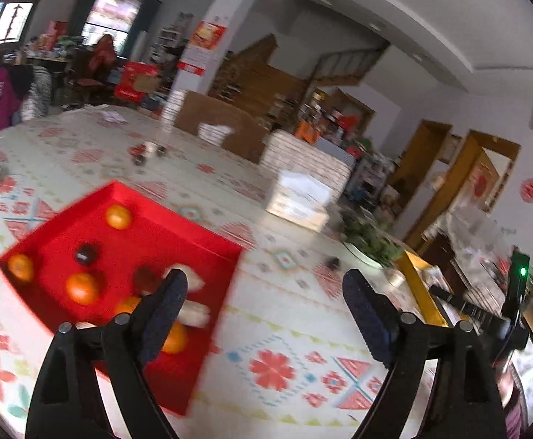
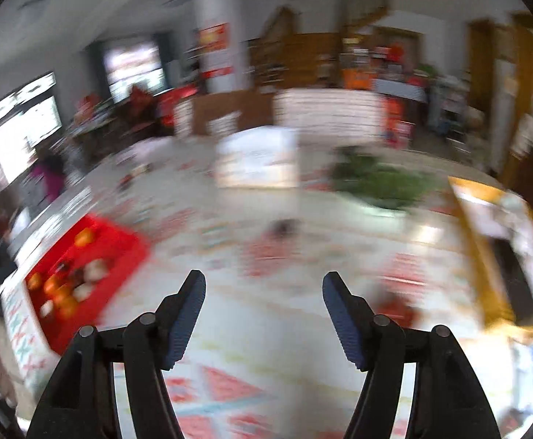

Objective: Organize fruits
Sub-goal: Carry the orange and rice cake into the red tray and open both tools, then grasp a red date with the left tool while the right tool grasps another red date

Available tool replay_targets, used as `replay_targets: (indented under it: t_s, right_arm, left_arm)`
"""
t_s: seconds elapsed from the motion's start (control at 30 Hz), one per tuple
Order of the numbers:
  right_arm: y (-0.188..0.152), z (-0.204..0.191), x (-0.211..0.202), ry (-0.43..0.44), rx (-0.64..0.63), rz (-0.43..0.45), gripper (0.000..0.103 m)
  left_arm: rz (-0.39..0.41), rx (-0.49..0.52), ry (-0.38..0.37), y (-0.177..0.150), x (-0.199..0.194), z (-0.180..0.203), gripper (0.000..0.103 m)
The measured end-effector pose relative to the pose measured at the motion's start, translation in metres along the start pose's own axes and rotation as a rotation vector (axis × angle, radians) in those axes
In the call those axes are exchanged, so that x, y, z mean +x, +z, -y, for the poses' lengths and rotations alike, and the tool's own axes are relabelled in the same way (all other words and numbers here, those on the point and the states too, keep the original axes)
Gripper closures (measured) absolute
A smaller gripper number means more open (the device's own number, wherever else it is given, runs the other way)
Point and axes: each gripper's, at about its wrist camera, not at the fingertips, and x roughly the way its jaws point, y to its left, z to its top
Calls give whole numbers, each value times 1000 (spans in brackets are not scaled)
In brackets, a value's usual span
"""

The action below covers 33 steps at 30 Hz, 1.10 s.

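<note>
Red tray (image 1: 178,226) holds oranges (image 1: 82,287), dark fruits (image 1: 86,254), white ones (image 1: 193,314). Left tongs (image 1: 264,281) and right tongs (image 2: 264,285) both apart, empty.

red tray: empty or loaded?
Loaded. The red tray holds several oranges, dark fruits and pale pieces; exact count is unclear.

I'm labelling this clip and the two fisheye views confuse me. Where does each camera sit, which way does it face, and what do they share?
Left wrist: sits on the left claw, open, looking forward and down at the shallow red plastic tray of oranges on the patterned tablecloth.
Right wrist: sits on the right claw, open, facing across the table toward a bowl of green leaves; heavily blurred.
Shared: the tray, the bowl, the tablecloth.
</note>
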Motion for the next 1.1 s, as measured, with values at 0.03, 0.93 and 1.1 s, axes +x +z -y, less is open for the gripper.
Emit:
replay_targets:
  t_s: [0.03,0.93,1.1]
  right_arm:
    - [1,24,-9,-36,45,7,32]
    - [-43,123,77,-121,199,-222,43]
    - [-46,119,77,-129,180,-211,67]
  left_arm:
    - [-7,3,-14,-3,3,5,17]
    - [-212,146,-69,-48,66,89,17]
    - [-223,243,-89,-45,88,121,17]
